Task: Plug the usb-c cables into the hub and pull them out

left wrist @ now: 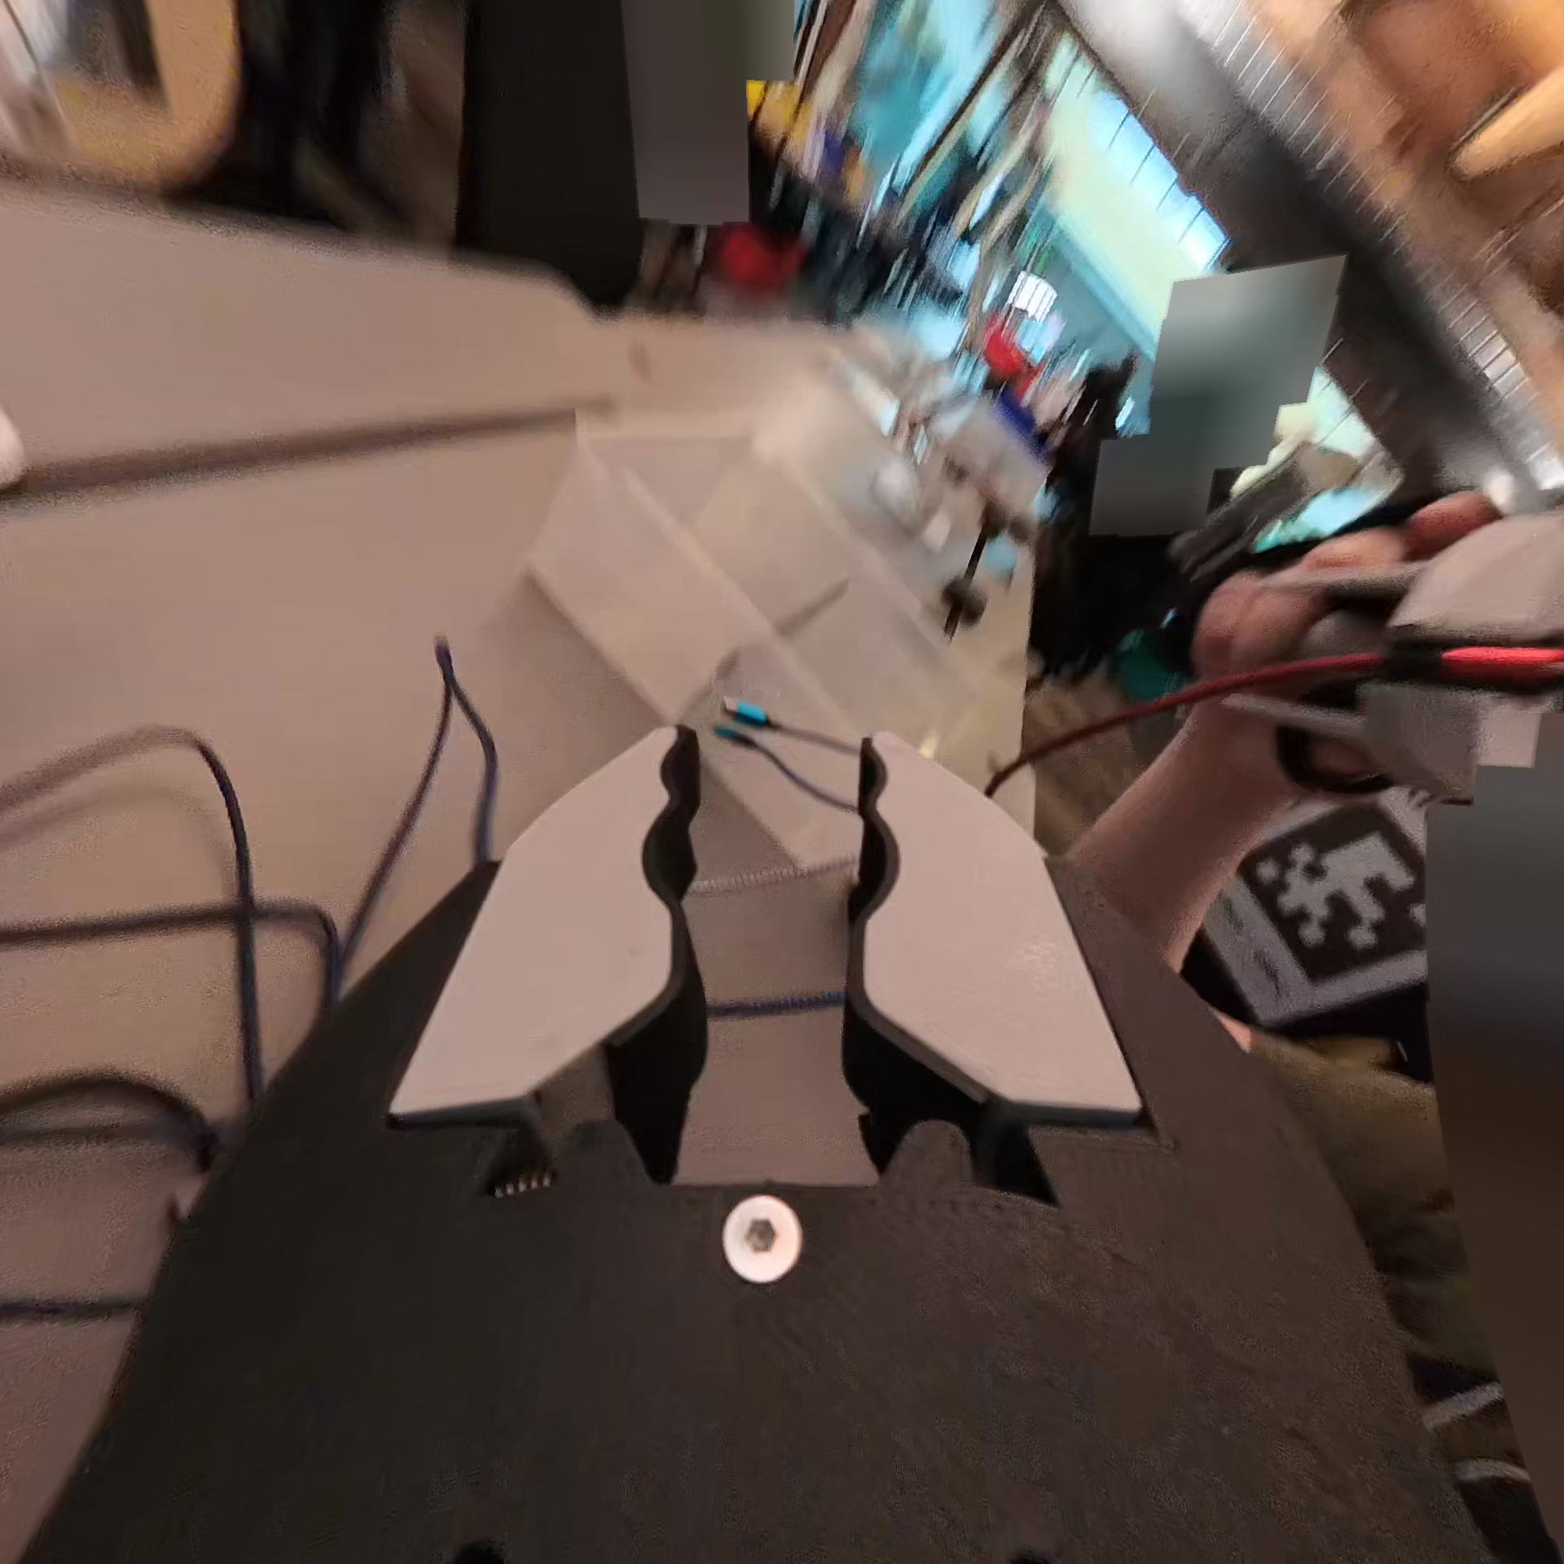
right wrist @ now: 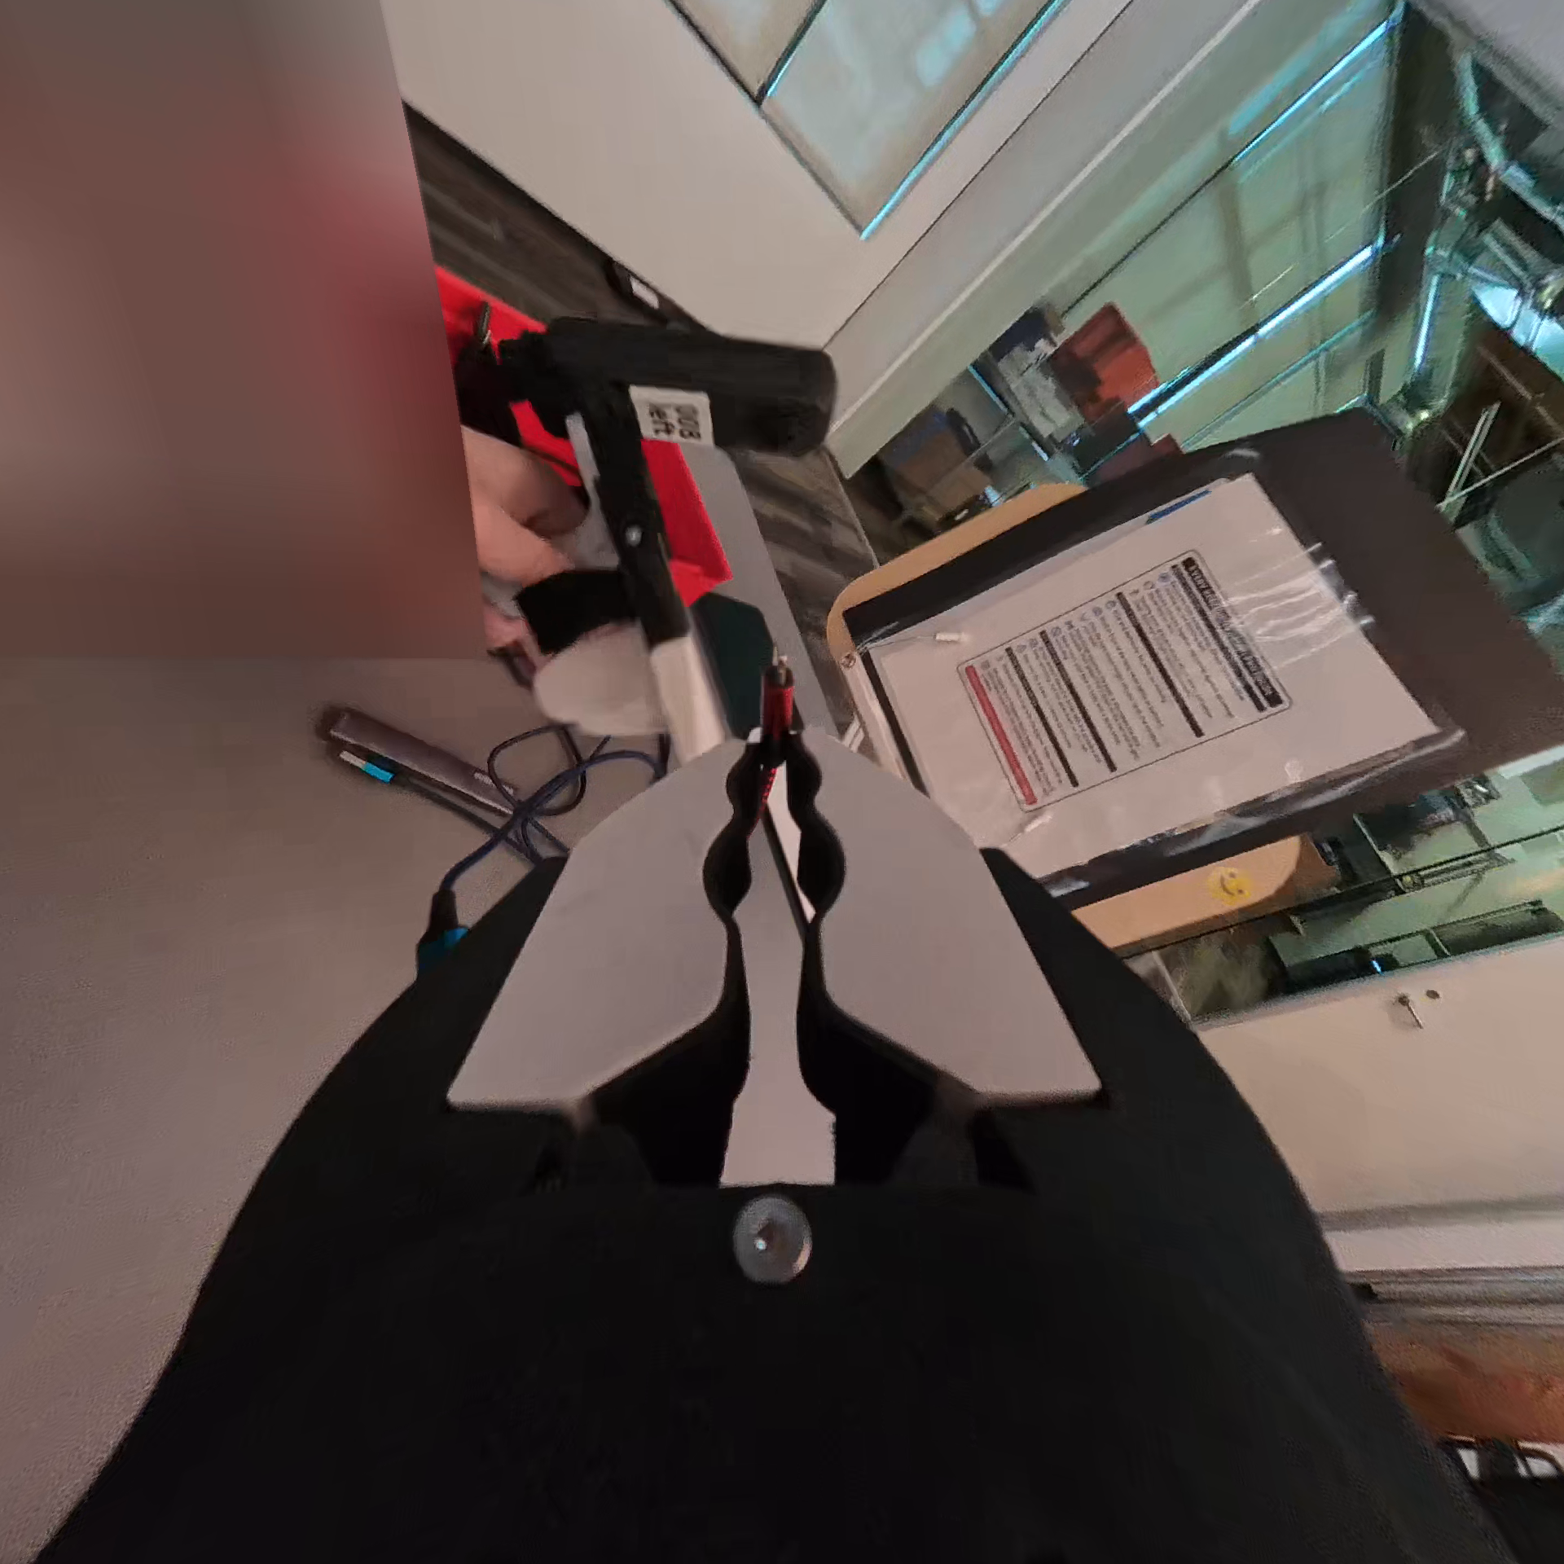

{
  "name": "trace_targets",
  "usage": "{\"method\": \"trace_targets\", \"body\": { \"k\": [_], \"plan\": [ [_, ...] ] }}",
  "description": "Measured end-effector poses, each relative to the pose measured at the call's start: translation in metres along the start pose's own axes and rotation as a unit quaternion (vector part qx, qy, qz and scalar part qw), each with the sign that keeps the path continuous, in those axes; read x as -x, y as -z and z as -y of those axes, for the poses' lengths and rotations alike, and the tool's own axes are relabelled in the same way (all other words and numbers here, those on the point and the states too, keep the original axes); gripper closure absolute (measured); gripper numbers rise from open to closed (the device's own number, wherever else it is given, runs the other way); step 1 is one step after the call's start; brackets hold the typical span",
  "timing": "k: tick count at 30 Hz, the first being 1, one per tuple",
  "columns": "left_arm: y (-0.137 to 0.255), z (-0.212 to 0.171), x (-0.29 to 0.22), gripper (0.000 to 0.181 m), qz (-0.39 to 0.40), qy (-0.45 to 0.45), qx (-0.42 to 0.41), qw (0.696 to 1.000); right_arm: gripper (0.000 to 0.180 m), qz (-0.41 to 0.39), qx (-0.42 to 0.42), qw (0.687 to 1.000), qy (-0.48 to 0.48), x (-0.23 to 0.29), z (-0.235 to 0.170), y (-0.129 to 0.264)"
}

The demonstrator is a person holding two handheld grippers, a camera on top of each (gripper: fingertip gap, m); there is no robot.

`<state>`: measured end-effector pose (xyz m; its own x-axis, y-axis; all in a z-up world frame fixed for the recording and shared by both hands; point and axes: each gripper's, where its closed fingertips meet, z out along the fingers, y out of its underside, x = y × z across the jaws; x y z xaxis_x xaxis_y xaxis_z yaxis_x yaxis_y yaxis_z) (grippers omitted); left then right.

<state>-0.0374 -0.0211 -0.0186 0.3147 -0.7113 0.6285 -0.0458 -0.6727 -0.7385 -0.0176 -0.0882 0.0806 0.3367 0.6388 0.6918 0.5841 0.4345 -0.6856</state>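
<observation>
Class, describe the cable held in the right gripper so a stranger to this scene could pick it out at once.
Start at the pale grey table, where a slim grey metal hub lies among loose blue braided cables. Above its edge, the right gripper pinches a red braided cable with a metal plug pointing forward. It alone is red and lifted off the table.

Lighting: bright, even, indoor; shadows soft. Left wrist view: heavy motion blur in background. Both views: wide-angle bending at edges.
</observation>
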Motion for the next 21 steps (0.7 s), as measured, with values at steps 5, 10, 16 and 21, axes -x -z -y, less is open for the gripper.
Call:
{"method": "trace_targets", "body": {
  "k": [5, 10, 16, 21],
  "plan": [
    [-0.022, -0.04, 0.008, 0.151, -0.051, 0.114, 0.098, 0.987, 0.173, 0.027, 0.016, 1.0, 0.004, 0.013, -0.005, -0.014],
    [-0.03, -0.089, 0.025, 0.146, 0.011, 0.092, 0.234, 0.968, 0.173, 0.042, 0.044, 0.998, 0.035, 0.024, -0.011, -0.022],
    [-0.05, -0.107, 0.017, 0.143, -0.074, 0.192, 0.242, 0.948, 0.173, 0.02, 0.051, 0.997, 0.054, 0.021, -0.008, -0.024],
    [-0.06, -0.088, 0.011, 0.143, -0.136, 0.251, 0.156, 0.946, 0.173, 0.004, 0.041, 0.996, 0.08, 0.023, 0.004, -0.021]
  ]
}}
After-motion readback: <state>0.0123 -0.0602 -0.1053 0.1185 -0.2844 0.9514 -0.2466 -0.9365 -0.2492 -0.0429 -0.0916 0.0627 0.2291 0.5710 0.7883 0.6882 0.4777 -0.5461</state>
